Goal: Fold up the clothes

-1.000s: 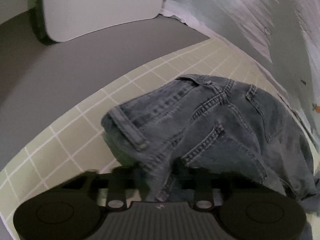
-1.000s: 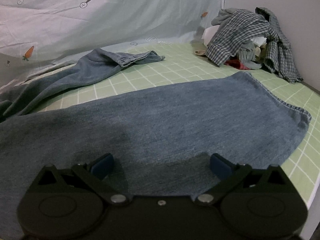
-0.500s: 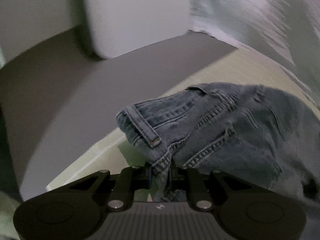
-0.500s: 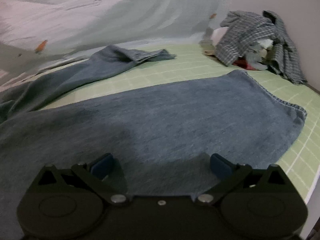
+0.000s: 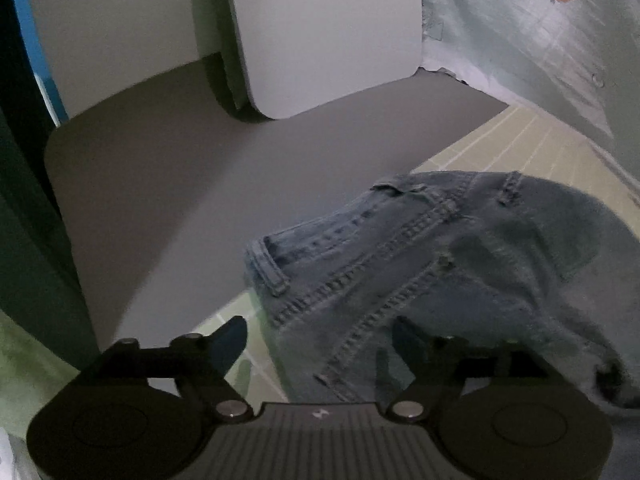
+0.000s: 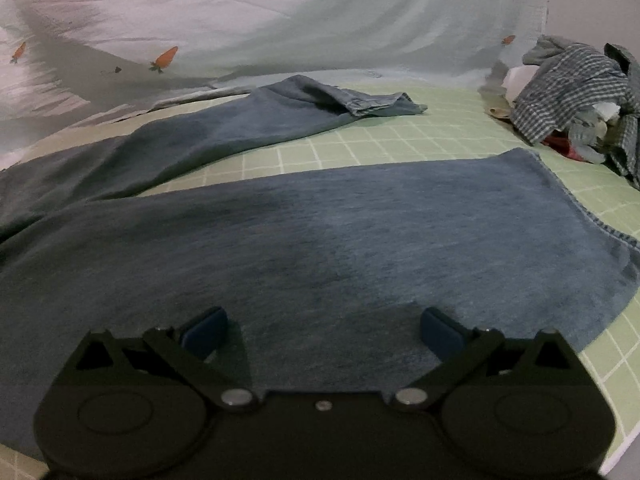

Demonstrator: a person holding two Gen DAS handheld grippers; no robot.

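Left wrist view: left tool has its fingers spread apart with nothing held, the bunched waistband end of the faded blue denim jeans lying between and just ahead of them on the pale green grid-patterned bed sheet. Right wrist view: right tool also spread wide and empty, hovering low over the flat near leg of the jeans; far leg runs off toward the back, cuff turned over. Judgement: the step is squaring up the garment before the first fold. To do it well, flatten the waistband hump first, pinch both denim layers at the waist corner, not the belt loop alone, and take the leg by its hem with the right tool so the legs stack seam on seam. Hard to read: left view is motion-blurred, so I cannot tell whether the fingers touch the denim; crotch area and right side of the waistband are cut off. Heap of blue checked shirts and other laundry sits at the far corner, contents unclear. Light carrot-print quilt covers the rest of the bed.
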